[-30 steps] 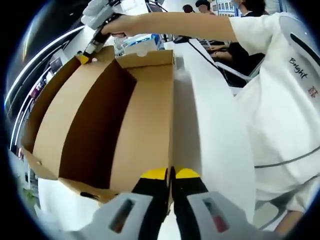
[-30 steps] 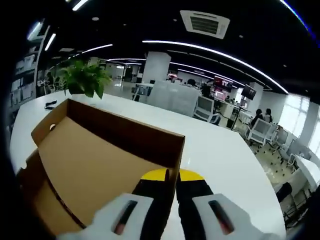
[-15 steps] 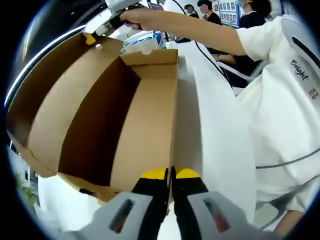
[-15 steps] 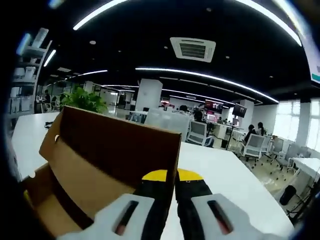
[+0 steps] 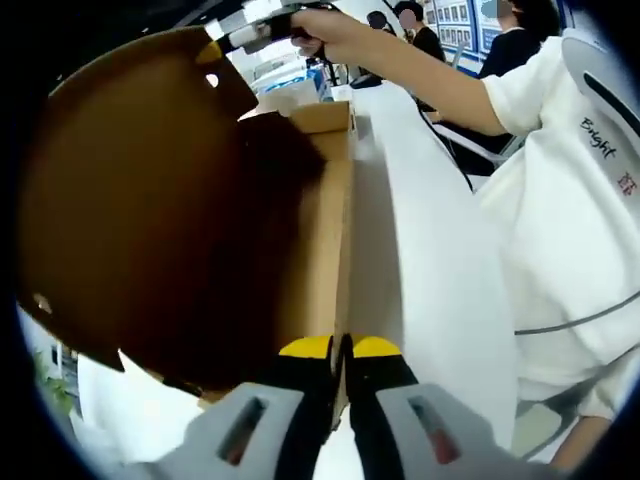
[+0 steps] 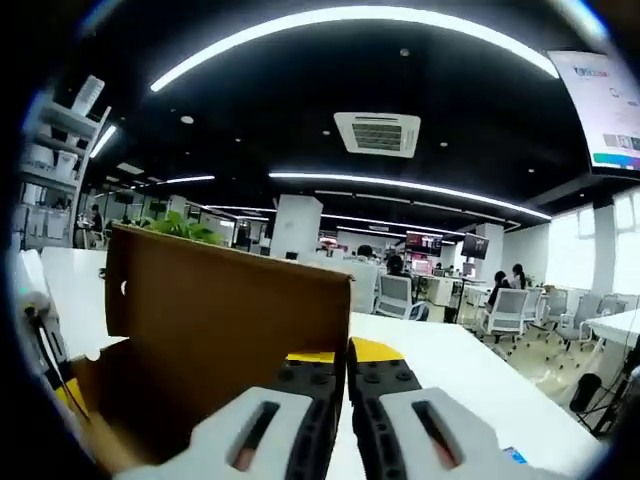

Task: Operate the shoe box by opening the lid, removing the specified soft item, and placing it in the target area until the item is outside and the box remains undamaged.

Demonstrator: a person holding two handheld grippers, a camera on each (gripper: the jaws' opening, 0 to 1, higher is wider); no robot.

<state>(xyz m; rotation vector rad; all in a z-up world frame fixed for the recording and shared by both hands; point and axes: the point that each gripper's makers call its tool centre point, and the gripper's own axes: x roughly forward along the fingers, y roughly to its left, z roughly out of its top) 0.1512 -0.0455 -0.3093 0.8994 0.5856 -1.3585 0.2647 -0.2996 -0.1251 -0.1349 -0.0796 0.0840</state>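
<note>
In the left gripper view the left gripper (image 5: 341, 347) sits low at the bottom, its two yellow-tipped fingers (image 5: 306, 348) pressed together on the near top edge of the long side wall of the cardboard shoe box (image 5: 318, 250), so it is clamped on that wall. The person's arm (image 5: 420, 75) in a white sleeve reaches from the right across the top of this view to the far end of the box, where the hand (image 5: 325, 25) holds the right gripper (image 5: 212, 52); its yellow tip meets the far corner of the raised lid (image 5: 130, 200), close to a small round hole in the cardboard. In the right gripper view the right gripper's fingers (image 6: 312, 357) lie closed against each other with the upper edge of the brown lid pinched between them, the lid standing nearly upright to the left of the tips. The lid is swung up and over the box opening, its brown inner face towards the left gripper's camera and hiding most of the interior; what lies inside the box cannot be made out, and the soft item cannot be seen from either view. The box rests on a long white table (image 5: 420, 260), its right wall running along a bare strip of the table beside the person's white shirt (image 5: 570, 230). Beyond the lid in the right gripper view the white table (image 6: 470, 370) runs on towards office chairs (image 6: 505, 310) and a green plant (image 6: 180, 227).
</note>
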